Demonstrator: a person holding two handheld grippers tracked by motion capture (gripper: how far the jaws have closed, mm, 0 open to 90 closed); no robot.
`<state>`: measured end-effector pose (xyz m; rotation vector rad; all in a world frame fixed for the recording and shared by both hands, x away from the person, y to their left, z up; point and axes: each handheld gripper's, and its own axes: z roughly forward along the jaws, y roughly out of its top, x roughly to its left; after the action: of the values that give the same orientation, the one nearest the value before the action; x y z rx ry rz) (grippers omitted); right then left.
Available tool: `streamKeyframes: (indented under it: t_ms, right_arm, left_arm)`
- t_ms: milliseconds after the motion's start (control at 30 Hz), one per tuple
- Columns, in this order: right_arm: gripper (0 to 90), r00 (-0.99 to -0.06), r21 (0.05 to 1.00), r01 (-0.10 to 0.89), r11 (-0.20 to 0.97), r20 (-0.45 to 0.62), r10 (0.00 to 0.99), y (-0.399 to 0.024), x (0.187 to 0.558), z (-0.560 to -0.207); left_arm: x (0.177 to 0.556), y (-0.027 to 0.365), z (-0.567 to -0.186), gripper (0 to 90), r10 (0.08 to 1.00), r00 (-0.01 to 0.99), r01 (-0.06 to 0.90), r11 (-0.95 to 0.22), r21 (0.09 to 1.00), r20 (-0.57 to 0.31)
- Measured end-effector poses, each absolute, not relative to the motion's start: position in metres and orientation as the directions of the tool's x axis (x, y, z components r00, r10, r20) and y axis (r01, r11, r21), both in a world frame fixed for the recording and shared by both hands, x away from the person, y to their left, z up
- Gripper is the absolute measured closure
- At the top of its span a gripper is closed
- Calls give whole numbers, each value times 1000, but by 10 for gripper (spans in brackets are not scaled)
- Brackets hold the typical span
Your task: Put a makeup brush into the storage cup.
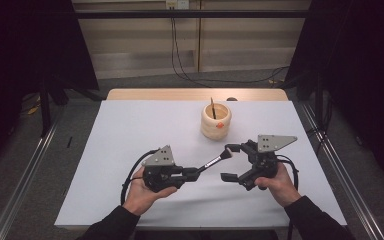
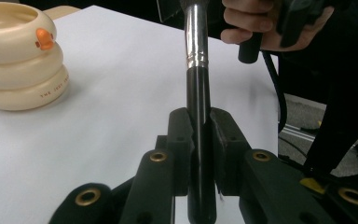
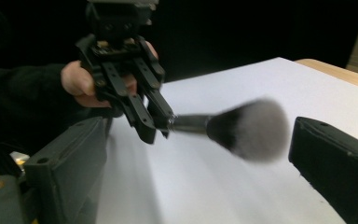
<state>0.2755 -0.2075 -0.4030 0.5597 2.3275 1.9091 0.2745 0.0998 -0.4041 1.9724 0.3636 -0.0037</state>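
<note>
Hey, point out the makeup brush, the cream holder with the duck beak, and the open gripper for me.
makeup brush (image 3: pixel 256 130): right gripper view, on its grey bristle head.
cream holder (image 1: pixel 216 121): high view, on its ringed side wall.
right gripper (image 1: pixel 231 161): high view, in the gap between its open jaws.

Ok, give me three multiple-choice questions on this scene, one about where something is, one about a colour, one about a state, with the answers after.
1. Where is the cup?
A. on the table's far half, beyond the grippers
B. between the right gripper's jaws
C. on the floor

2. What colour is the small mark on the cup's side?
A. blue
B. orange
C. green

3. How does the left gripper stand?
A. wide open
B. shut on the brush handle
C. shut on the cup

Answers:
1 A, the high view shows it on the table beyond both grippers.
2 B, the left gripper view shows an orange mark.
3 B, its jaws clamp the brush, while the right gripper stands open.
</note>
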Motion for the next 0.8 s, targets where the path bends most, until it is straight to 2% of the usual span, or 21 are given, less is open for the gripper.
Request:
streamKeyframes:
  t_ms: [133, 333, 400, 467, 667, 800]
  right_arm:
    - [130, -923, 958, 246, 145, 186, 336, -207, 278, -404]
    - [342, -925, 947, 277, 161, 218, 310, -207, 281, -408]
    - [361, -925, 946, 283, 158, 226, 306, -206, 283, -409]
    - [434, -929, 946, 283, 155, 231, 289, -206, 284, -408]
    - [485, -931, 942, 305, 144, 262, 255, -206, 285, -410]
    - [569, -934, 940, 307, 147, 268, 236, -205, 285, -410]
  left_arm:
    - [275, 99, -404, 797, 244, 957, 246, -385, 889, -159]
    - [274, 99, -404, 798, 243, 957, 245, -376, 894, -161]
    - [275, 99, -404, 797, 240, 957, 248, -369, 896, -166]
    - [275, 99, -404, 797, 234, 958, 245, -365, 898, -166]
    - [274, 98, -404, 797, 228, 960, 238, -369, 898, -160]
    - [274, 98, -404, 797, 231, 960, 239, -370, 898, -160]
